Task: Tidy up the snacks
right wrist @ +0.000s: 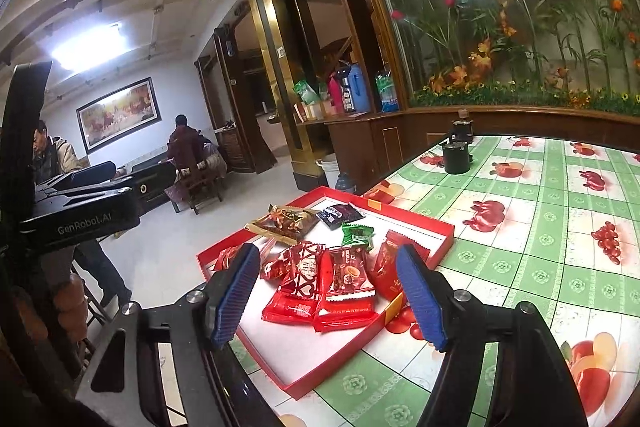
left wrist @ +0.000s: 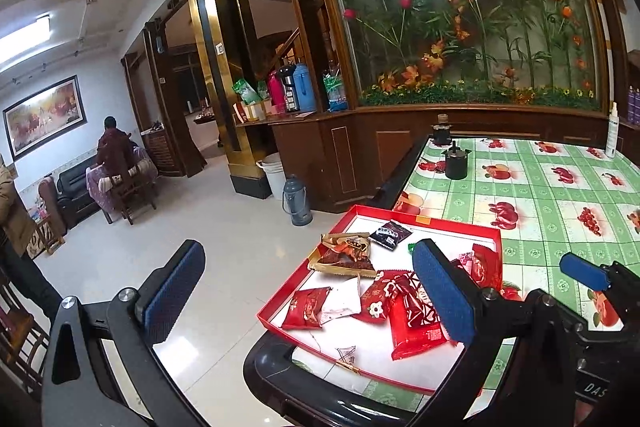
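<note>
The left tool [left wrist: 308, 291] hangs spread wide with nothing between its blue pads, one pad out over the floor and the other above the red tray [left wrist: 460, 223]. That tray sits at the near left corner of the desk [left wrist: 560, 187], on its green checked cloth, and the snacks all lie inside it. The right tool [right wrist: 326, 293] is also released and empty, its two pads hovering above the red packets at the near end of the tray.

Judging by this, the gathering step looks nearly done or done: no packet shows loose on the cloth, and both tools are free. The next move probably calls for tidying the heap, so a tool would need to drop onto a single packet without pinching its neighbours, since several overlap.

Counted from the right wrist view, left to right: one part-hidden red packet, one gold and brown bag [right wrist: 282, 223], about five red packets in the overlapping pile [right wrist: 320, 283], two dark packets [right wrist: 340, 215], and one green packet [right wrist: 357, 235]. The red count is unsure. Farther back on the desk stand two small dark pots [right wrist: 457, 157].
</note>
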The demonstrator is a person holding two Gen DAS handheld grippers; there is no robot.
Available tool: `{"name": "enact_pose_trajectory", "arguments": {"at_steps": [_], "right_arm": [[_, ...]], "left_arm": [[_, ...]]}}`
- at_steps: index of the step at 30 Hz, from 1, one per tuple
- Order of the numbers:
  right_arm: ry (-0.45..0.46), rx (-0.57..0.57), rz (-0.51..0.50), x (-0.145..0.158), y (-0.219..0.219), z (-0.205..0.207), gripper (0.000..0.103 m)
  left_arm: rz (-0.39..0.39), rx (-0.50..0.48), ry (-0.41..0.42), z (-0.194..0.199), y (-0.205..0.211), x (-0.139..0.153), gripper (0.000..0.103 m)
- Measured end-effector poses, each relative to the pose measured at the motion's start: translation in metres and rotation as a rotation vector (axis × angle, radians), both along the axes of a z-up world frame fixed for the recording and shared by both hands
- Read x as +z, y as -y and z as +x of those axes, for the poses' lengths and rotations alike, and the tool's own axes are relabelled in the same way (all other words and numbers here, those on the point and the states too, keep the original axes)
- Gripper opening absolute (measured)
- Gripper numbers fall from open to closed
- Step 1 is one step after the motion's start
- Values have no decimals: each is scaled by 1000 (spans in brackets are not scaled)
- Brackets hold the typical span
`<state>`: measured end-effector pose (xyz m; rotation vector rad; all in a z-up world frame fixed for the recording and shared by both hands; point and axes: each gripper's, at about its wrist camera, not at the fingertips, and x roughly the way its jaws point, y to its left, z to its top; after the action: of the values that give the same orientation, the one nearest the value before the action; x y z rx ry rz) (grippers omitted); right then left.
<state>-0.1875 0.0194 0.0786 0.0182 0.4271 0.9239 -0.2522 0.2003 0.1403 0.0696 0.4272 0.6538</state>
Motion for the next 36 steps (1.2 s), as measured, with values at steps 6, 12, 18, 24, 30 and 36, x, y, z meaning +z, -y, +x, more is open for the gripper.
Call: {"name": "enact_pose_trajectory", "arguments": {"at_steps": [6, 12, 18, 24, 30, 36], "right_arm": [[1, 13, -20, -3, -8, -1, 72], [-10, 23, -35, -7, -15, 2, 72], [-18, 31, -50, -9, -24, 5, 72], [-17, 42, -71, -12, -34, 5, 72], [-21, 47, -86, -12, -43, 6, 72], [-25, 16, -103, -12, -53, 6, 72]], "left_arm": [[-2, -6, 2, 1, 1, -2, 103], [-32, -34, 1, 3, -2, -4, 103], [-62, -34, -11, 6, -7, -10, 103], [-86, -19, -15, 5, -16, -14, 103], [-94, -21, -34, 6, -23, -19, 103], [-112, -19, -40, 5, -32, -22, 103]]}}
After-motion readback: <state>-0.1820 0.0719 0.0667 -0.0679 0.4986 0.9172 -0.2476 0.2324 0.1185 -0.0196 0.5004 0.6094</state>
